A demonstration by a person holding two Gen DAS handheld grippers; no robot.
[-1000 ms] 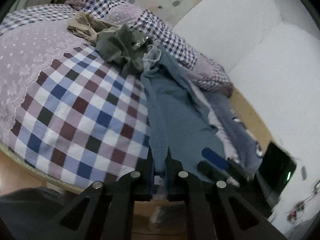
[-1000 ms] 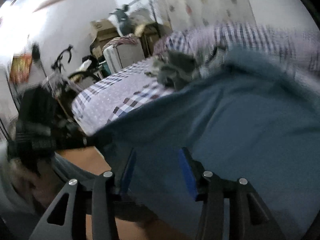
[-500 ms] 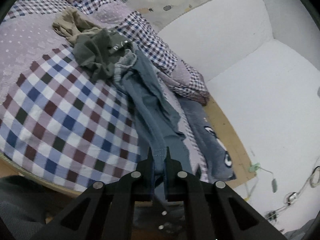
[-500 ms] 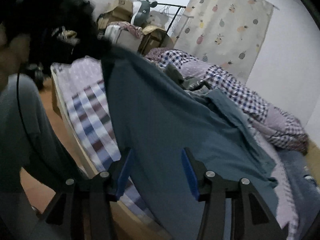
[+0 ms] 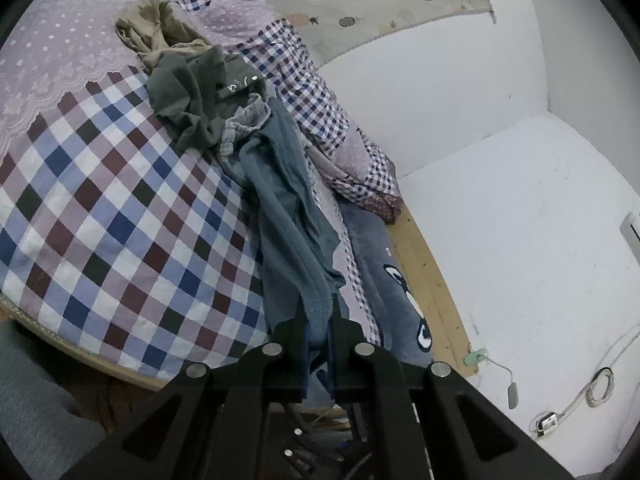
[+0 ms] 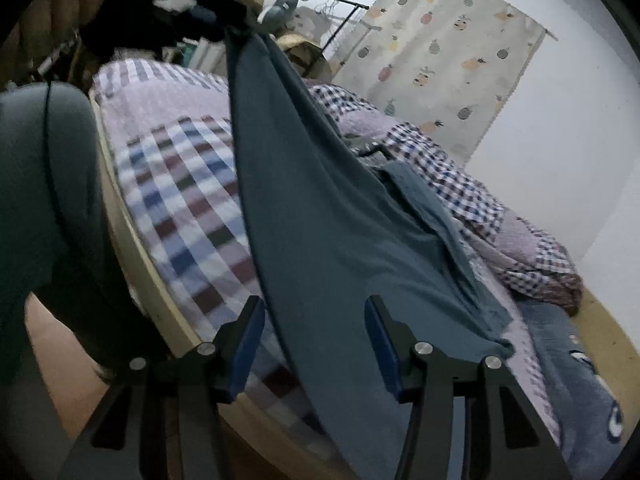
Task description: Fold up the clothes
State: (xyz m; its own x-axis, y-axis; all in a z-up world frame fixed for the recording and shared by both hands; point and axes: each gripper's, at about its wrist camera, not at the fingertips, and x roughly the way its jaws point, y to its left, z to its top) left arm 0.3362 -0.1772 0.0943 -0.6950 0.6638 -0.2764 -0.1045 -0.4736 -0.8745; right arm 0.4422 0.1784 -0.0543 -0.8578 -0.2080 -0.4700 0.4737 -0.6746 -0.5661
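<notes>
Cloth stretched taut is what matters here: the blue-grey garment (image 5: 288,216) runs as a long band from the crumpled pile of clothes (image 5: 192,100) in the upper left of the left wrist view down to the lower middle, where the left gripper (image 5: 319,320) has its jaws pinched tight on the stitched hem. Its long axis therefore points straight away from those jaws, up the checked bed (image 5: 100,208).

In the right wrist view the same garment (image 6: 340,240) hangs as a broad sheet from the top middle of the frame down to the bottom, one edge crossing the gap of the right gripper (image 6: 316,340). Those jaws stand about half apart and are not pressing on the cloth; the fabric seems to lie just beyond the pads, though how far it reaches in between them is hard to tell.

My judgement: the right gripper is the free one and the nearer to the loose edge, so the next grasp falls to it, taken across the band's length.
</notes>
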